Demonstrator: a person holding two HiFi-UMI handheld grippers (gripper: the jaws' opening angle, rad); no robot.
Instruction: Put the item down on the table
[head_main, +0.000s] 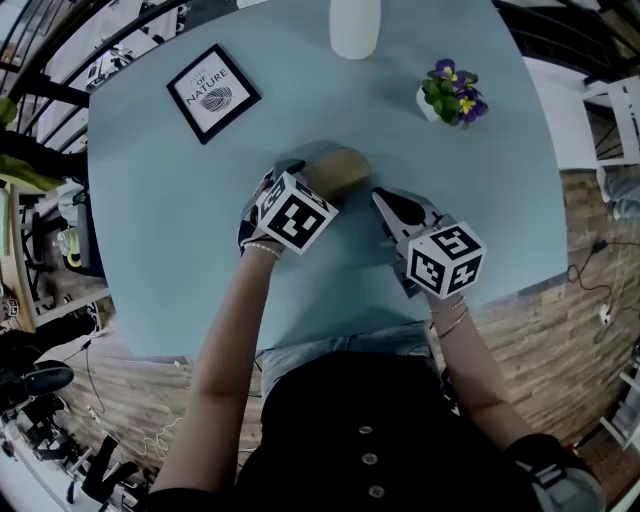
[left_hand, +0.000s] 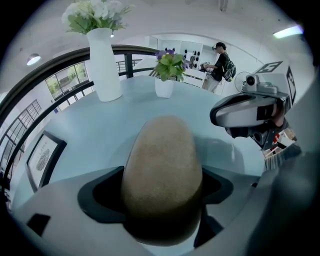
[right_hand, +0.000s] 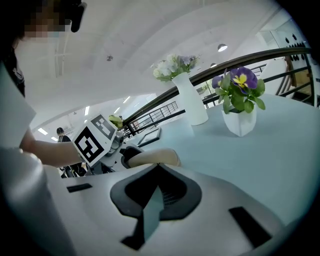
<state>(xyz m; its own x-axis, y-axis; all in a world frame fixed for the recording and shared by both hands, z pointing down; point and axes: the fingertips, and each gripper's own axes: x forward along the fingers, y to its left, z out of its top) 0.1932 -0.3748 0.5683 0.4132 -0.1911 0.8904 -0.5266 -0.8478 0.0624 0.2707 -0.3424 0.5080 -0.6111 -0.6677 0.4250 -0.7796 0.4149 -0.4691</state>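
Note:
A tan, egg-shaped item (head_main: 343, 168) lies low over the light blue table (head_main: 170, 240), near its middle. My left gripper (head_main: 314, 183) is shut on it. In the left gripper view the item (left_hand: 162, 170) fills the gap between the two dark jaws, so whether it touches the tabletop is hidden. Just to the right, my right gripper (head_main: 384, 200) hovers with its jaws shut on nothing, tips meeting (right_hand: 157, 167). From the right gripper view, the item (right_hand: 152, 157) and the left gripper (right_hand: 117, 150) sit just ahead.
A white vase (head_main: 354, 25) stands at the far edge, a small pot of purple flowers (head_main: 452, 95) at the far right, and a black-framed print (head_main: 212, 92) at the far left. The table's near edge (head_main: 300, 342) is by my body.

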